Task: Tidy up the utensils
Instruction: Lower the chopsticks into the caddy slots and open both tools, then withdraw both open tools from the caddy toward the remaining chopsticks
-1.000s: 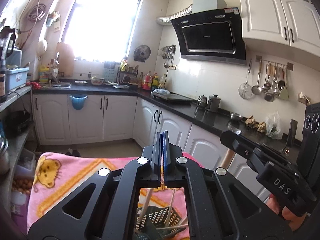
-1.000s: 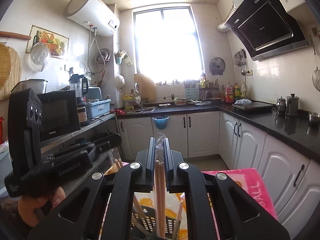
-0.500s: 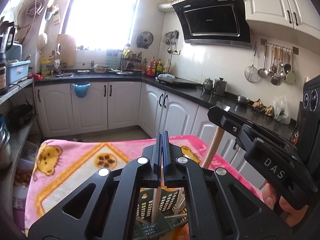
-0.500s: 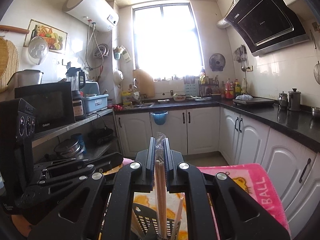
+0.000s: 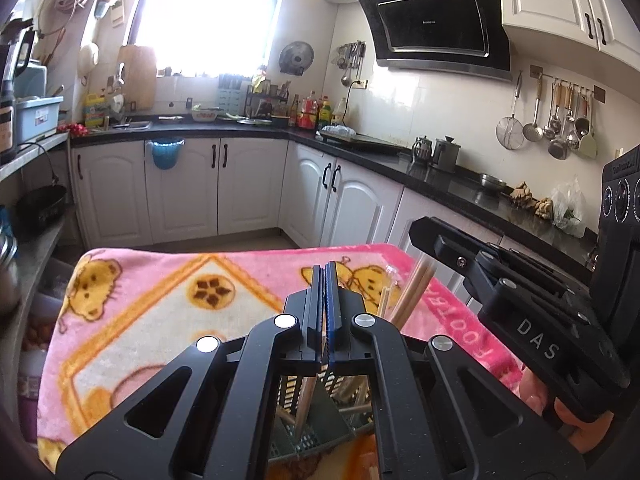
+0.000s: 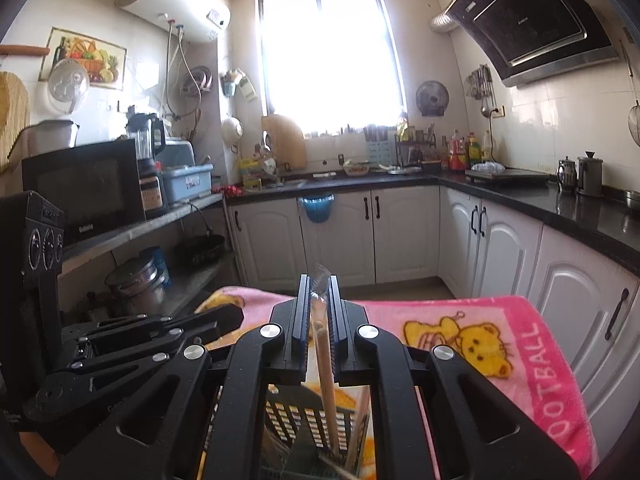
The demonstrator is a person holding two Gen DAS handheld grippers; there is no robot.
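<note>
— Across the foreground, what covers the table (image 5: 168, 320)?

— A pink blanket (image 6: 500, 320) with yellow cartoon bears and orange borders; the word FOOTBALL runs along its right edge in the right wrist view. Beyond it lies a kitchen: white cabinets (image 5: 180, 188) under a black counter (image 5: 460, 188), a bright window (image 6: 328, 52), a black range hood (image 5: 436, 24), ladles and skimmers hanging on a wall rail (image 5: 560, 120), a microwave (image 6: 84, 188) on a shelf at the left, and a white water heater (image 6: 176, 0) high on the wall.

— Where are the utensils?

— A dark slotted utensil basket (image 6: 312, 424) sits on the blanket directly below both claws, with wooden chopsticks standing in it. The right claw (image 6: 318, 312) is clamped on a pair of chopsticks (image 6: 326, 368) in a clear wrapper; the sticks run down from between the pads into the basket, and the wrapper's top pokes out above the fingertips.

— And the other one?

— The left claw (image 5: 325, 292) has its pads pressed together, with nothing seen between them. The basket (image 5: 316, 432) shows through its frame just beneath. The held chopsticks (image 5: 412, 292) slant just to its right, under the black body of the right claw (image 5: 500, 280), whose fingertips are hidden in that view. Part of the person's hand (image 5: 568, 416) shows at the lower right, gripping that tool.
</note>
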